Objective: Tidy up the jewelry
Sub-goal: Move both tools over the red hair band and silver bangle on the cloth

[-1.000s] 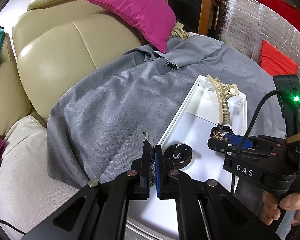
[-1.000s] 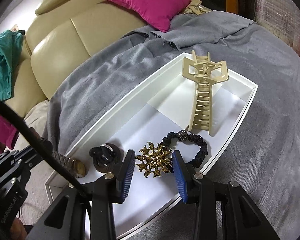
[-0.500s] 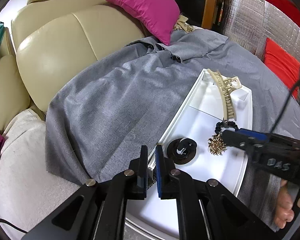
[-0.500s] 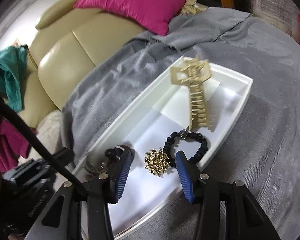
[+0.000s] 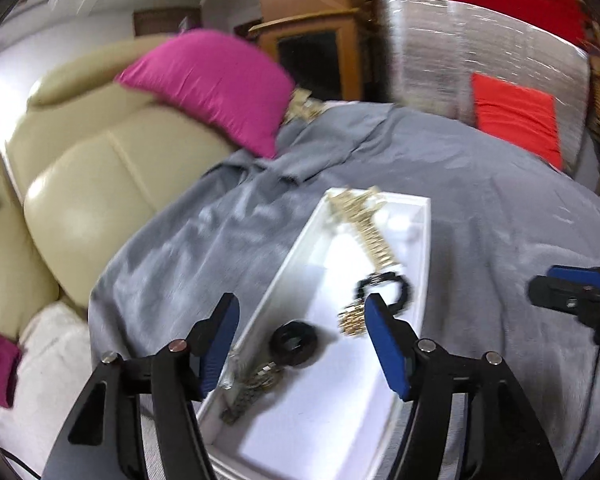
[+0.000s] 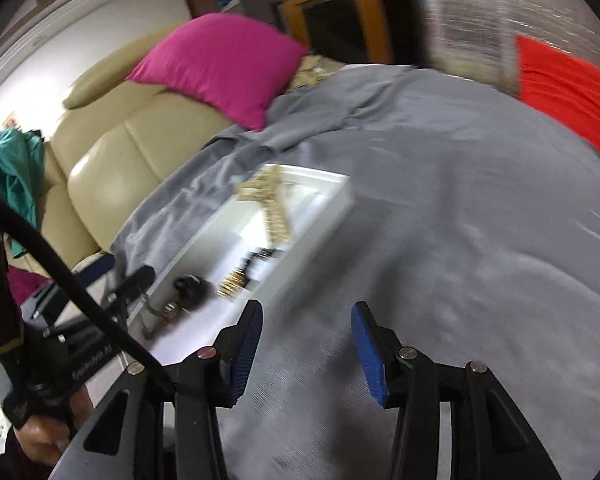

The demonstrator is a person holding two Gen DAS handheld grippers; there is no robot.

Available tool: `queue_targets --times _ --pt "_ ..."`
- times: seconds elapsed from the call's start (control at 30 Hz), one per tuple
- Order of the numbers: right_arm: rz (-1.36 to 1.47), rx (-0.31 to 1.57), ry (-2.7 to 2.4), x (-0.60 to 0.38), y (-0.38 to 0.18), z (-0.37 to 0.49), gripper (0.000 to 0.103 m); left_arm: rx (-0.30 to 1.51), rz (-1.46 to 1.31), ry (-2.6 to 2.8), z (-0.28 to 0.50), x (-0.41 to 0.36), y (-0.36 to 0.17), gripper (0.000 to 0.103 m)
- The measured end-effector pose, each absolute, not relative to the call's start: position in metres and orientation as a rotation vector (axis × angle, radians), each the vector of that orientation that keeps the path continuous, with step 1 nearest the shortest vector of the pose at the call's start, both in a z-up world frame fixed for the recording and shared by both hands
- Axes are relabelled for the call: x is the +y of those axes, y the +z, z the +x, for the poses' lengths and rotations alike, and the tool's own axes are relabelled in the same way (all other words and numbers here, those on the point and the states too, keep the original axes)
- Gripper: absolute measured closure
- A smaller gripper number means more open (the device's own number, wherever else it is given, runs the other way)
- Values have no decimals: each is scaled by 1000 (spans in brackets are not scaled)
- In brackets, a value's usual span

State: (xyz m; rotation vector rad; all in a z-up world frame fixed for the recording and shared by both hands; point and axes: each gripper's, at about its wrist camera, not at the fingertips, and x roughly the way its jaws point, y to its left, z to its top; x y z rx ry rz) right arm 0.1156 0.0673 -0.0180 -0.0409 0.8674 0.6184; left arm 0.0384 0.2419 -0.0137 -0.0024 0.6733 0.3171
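Observation:
A white tray lies on grey cloth and holds a metal watch, a black ring-shaped piece, a gold brooch, a black scrunchie and a beige claw clip. My left gripper is open and empty just above the tray's near end. My right gripper is open and empty over the grey cloth, right of the tray. Both views are motion-blurred.
A cream sofa with a magenta pillow stands behind the grey cloth. A red cushion leans on a silver panel at the back right. A teal cloth hangs at left.
My left gripper opened and let the watch go into the tray's near end, then pulled back. My right gripper drew away from the tray to the right, over the cloth.

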Motion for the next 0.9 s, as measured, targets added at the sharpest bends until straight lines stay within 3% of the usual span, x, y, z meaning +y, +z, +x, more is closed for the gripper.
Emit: queue_targets --times 0.1,0.5,0.9 --pt "-18 855 559 25 -12 105 53 647 40 296 40 221 -8 27" --pt "128 810 337 -114 1 83 53 606 123 192 49 140 3 26" --pt "237 798 275 -179 -9 79 53 617 215 143 63 74 -3 25"
